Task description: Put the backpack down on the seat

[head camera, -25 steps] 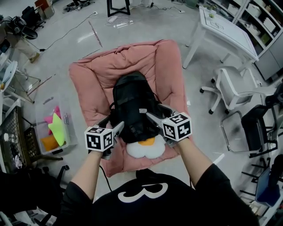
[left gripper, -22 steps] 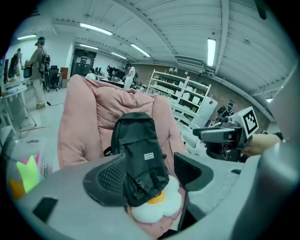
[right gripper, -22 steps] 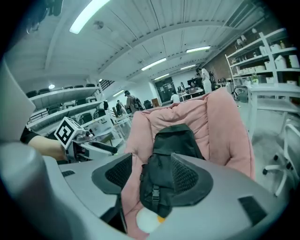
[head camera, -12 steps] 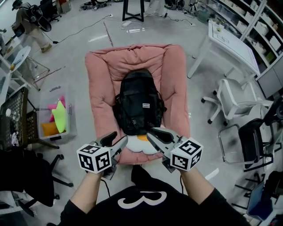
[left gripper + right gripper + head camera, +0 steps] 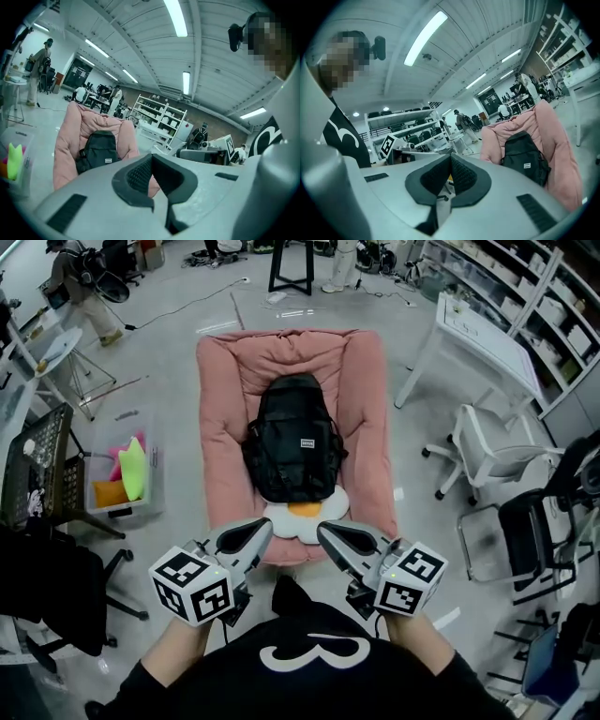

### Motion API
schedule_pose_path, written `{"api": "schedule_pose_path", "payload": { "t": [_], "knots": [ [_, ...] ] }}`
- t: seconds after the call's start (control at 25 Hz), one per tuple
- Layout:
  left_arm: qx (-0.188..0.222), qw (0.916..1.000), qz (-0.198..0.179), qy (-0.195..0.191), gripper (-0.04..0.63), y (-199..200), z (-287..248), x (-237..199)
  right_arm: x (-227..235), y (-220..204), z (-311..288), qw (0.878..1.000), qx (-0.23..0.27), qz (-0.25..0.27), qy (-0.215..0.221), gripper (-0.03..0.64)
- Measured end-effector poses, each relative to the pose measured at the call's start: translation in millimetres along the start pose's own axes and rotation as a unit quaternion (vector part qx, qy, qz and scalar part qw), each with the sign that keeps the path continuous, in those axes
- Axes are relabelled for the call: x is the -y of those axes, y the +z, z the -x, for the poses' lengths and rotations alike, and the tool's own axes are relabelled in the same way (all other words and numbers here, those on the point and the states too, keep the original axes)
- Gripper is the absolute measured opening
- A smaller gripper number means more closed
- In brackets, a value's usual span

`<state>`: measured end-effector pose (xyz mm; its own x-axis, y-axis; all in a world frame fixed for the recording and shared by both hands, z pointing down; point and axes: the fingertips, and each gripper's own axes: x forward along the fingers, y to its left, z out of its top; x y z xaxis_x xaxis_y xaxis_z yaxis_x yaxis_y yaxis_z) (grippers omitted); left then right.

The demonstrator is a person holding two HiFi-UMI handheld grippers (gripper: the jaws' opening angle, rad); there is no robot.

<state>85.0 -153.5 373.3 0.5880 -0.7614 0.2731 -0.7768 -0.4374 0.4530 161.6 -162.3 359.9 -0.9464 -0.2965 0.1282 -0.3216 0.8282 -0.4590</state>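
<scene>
— Two pairs of jaws are seen closing right together: nothing is gripped by the grey left gripper (image 5: 255,529) or the grey right gripper (image 5: 328,532).
— And the black fabric backpack (image 5: 292,439)?
— It is laid flat on the pink padded seat (image 5: 217,427), its lower end touching a white-and-yellow egg-shaped cushion (image 5: 302,518). It is touched by neither gripper.
</scene>
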Motion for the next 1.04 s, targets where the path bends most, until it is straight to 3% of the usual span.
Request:
{"api": "schedule_pose_path", "payload": {
  "t": [0.16, 0.4, 0.68, 1.04],
  "knots": [
    [0.013, 0.9993, -0.031, -0.017, 0.006, 0.1, 14.7, 29.8, -22.2, -0.5, 19.7, 0.999, 0.012, 0.032, -0.004, 0.005],
    [-0.003, 0.9953, -0.087, -0.042, 0.006, -16.7, 18.0, 54.3, -27.9, -14.2, 31.0, 1.000, 0.010, 0.028, -0.011, 0.005],
    [-0.018, 0.9963, -0.073, -0.043, 0.006, -29.2, 15.7, 55.8, -27.7, -25.4, 36.2, 0.999, -0.006, 0.030, -0.020, 0.005],
    [-0.026, 0.9941, -0.100, -0.035, 0.006, -34.3, 20.1, 60.2, -33.2, -30.0, 39.1, 0.999, -0.020, 0.040, -0.028, 0.005]
  ]
}}
